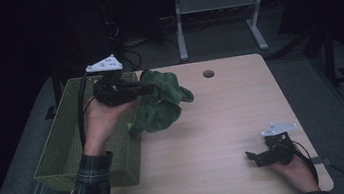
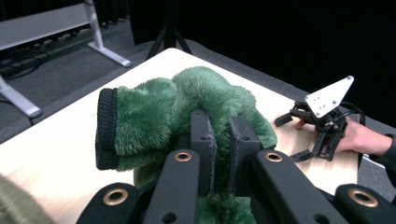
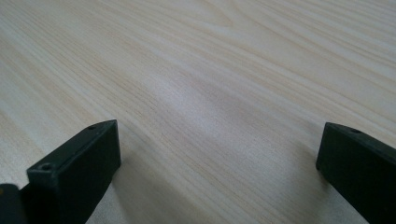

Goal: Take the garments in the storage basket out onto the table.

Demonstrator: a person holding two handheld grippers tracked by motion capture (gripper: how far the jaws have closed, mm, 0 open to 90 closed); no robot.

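Observation:
A fluffy green garment [image 1: 160, 101] with a dark knitted cuff [image 2: 106, 128] hangs above the left part of the wooden table [image 1: 223, 120], beside the basket. My left gripper [image 1: 141, 88] is shut on a fold of its pile; in the left gripper view the two pads [image 2: 220, 140] pinch the green fabric [image 2: 187, 102] tightly. My right gripper [image 1: 254, 157] rests low at the table's front right corner, its jaws wide open with bare wood [image 3: 219, 107] between them. The same right gripper [image 2: 299, 137] appears far off in the left gripper view, held in a hand.
A green mesh basket [image 1: 65, 141] stands at the table's left edge, under the left forearm. A round cable hole [image 1: 208, 74] sits near the table's far edge. Metal table legs [image 1: 179, 25] and cables lie on the dark floor behind.

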